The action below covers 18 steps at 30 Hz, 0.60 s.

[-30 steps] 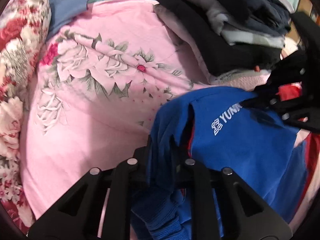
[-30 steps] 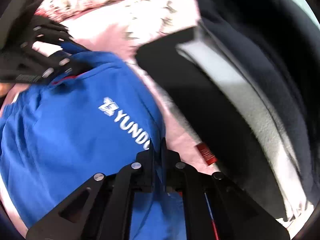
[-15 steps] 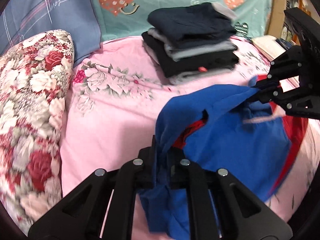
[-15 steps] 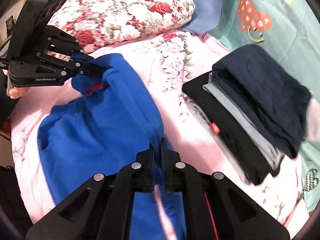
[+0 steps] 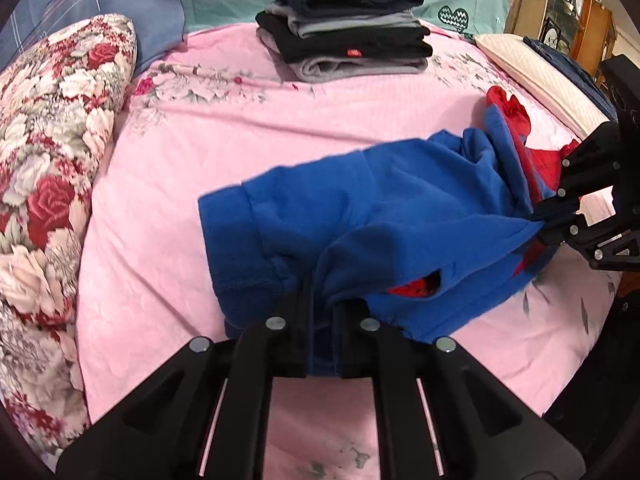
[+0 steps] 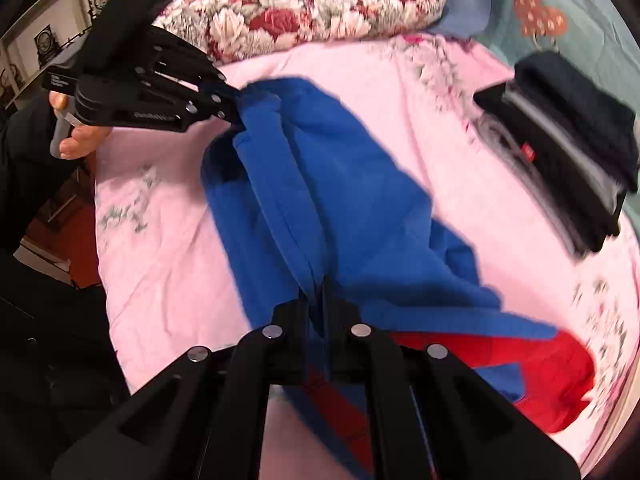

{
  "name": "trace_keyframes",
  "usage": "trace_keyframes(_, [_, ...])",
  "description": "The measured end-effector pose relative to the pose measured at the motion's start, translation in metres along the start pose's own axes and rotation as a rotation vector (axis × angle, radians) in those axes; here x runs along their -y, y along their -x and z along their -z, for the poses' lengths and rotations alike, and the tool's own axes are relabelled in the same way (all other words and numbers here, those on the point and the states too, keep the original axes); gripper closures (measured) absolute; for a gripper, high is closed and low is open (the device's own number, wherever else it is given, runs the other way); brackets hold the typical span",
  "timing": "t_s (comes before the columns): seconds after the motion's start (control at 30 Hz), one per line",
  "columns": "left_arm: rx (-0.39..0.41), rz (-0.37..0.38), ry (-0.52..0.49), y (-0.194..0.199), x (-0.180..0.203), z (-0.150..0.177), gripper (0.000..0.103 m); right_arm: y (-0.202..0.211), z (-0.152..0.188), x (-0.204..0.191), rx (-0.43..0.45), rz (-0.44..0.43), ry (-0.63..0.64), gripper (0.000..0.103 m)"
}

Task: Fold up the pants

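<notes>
Presently, as inspected:
Left gripper (image 5: 322,300): clamped on a near fold of the blue pants (image 5: 380,216).
Right gripper (image 6: 320,304): pinched tight on the opposite blue edge.
Pants: lifted and stretched between both grippers above the pink bed (image 5: 200,152); red part trails right.
Long axis: gripper to gripper; neither is nearer.
Folded stack (image 5: 344,20): far side, well apart.

Two close wrist views, steeply downward, facing across shared blue pants (image 5: 400,216) on pink bedspread (image 5: 200,140).
</notes>
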<state>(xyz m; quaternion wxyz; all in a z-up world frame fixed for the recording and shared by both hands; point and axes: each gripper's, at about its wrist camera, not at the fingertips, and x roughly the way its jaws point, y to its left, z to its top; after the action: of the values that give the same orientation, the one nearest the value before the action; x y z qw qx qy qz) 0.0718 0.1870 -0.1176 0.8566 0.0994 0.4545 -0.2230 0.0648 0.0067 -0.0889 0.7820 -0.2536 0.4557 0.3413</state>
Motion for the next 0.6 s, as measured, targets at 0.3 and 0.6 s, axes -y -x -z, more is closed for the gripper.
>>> trace_keyframes(0.3, [-0.043, 0.051, 0.029, 0.001, 0.004, 0.016, 0.068, -0.024, 0.011, -0.007, -0.033, -0.035, -0.077, 0.096])
trace_keyframes(0.6, [0.151, 0.089, 0.118, 0.072, 0.011, 0.020, 0.010, 0.021, 0.000, 0.005, 0.007, -0.255, -0.208, 0.065])
